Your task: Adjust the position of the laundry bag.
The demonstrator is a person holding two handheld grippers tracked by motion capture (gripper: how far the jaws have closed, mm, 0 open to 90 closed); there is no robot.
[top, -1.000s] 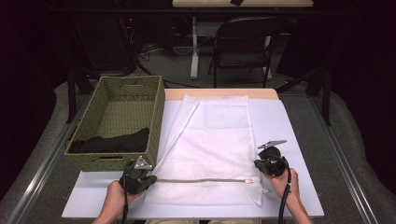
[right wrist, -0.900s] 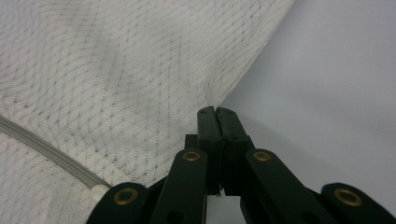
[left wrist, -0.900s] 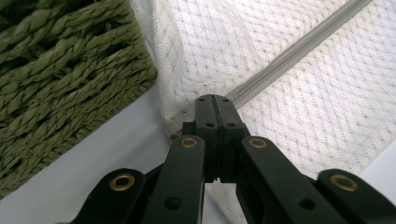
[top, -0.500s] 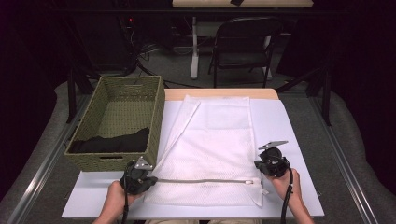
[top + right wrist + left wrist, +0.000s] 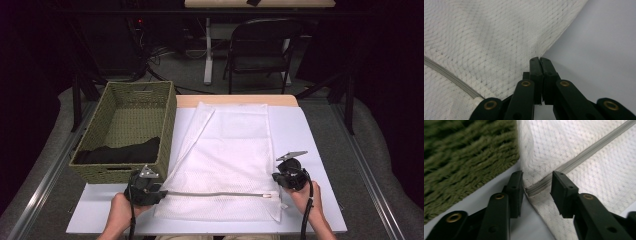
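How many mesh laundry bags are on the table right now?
1: a white mesh laundry bag lies flat on the white mat, right of the wicker basket. Another beneath it would be hidden.

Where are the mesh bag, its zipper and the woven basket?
mesh bag (image 5: 225, 145), high view, middle of the white mesh.
zipper (image 5: 215, 194), high view, mid-length of the grey strip.
woven basket (image 5: 170, 125), high view, its right wall.

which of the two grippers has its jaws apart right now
The left gripper: its jaws have just been opening, the zipper end loose between them. The right gripper is shut.
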